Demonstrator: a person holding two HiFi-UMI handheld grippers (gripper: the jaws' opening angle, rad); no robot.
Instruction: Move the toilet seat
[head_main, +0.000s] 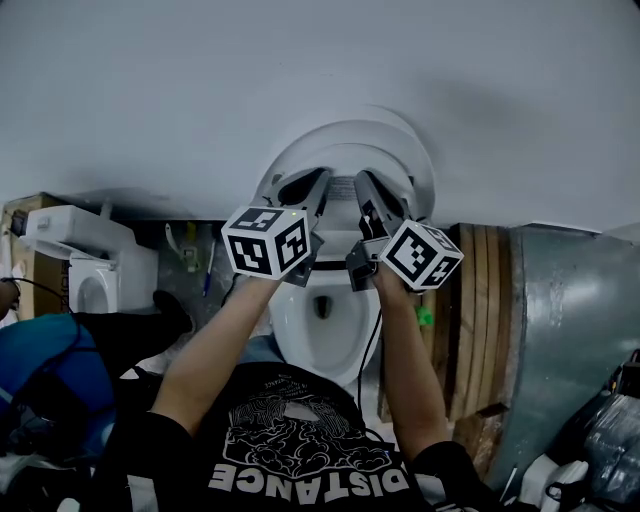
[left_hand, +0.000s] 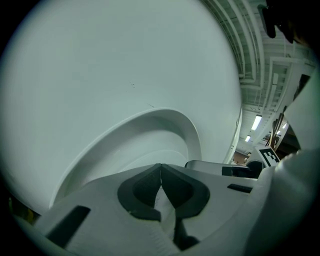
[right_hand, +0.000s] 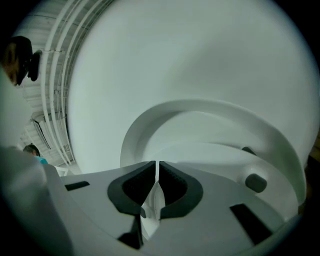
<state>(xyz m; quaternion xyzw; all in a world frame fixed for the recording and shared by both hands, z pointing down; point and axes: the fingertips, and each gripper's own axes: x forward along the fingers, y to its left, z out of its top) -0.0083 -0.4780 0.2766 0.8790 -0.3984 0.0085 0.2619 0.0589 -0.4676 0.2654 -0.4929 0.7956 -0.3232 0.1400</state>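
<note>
The white toilet seat (head_main: 412, 152) stands raised against the white wall, above the open bowl (head_main: 322, 325). My left gripper (head_main: 318, 181) and right gripper (head_main: 361, 180) point up side by side at its lower part, close to it; contact is not visible. In the left gripper view the seat ring (left_hand: 187, 127) arcs just beyond my shut left gripper (left_hand: 160, 168). The seat's underside (right_hand: 210, 112), with a grey bumper (right_hand: 256, 182), fills the right gripper view behind my shut right gripper (right_hand: 157, 165). Nothing is between either pair of jaws.
A second white toilet (head_main: 82, 262) stands on the floor at the left. Wooden boards (head_main: 480, 310) and a grey metal cylinder (head_main: 565, 320) lean at the right of the bowl. A blue object (head_main: 40, 370) lies at the lower left.
</note>
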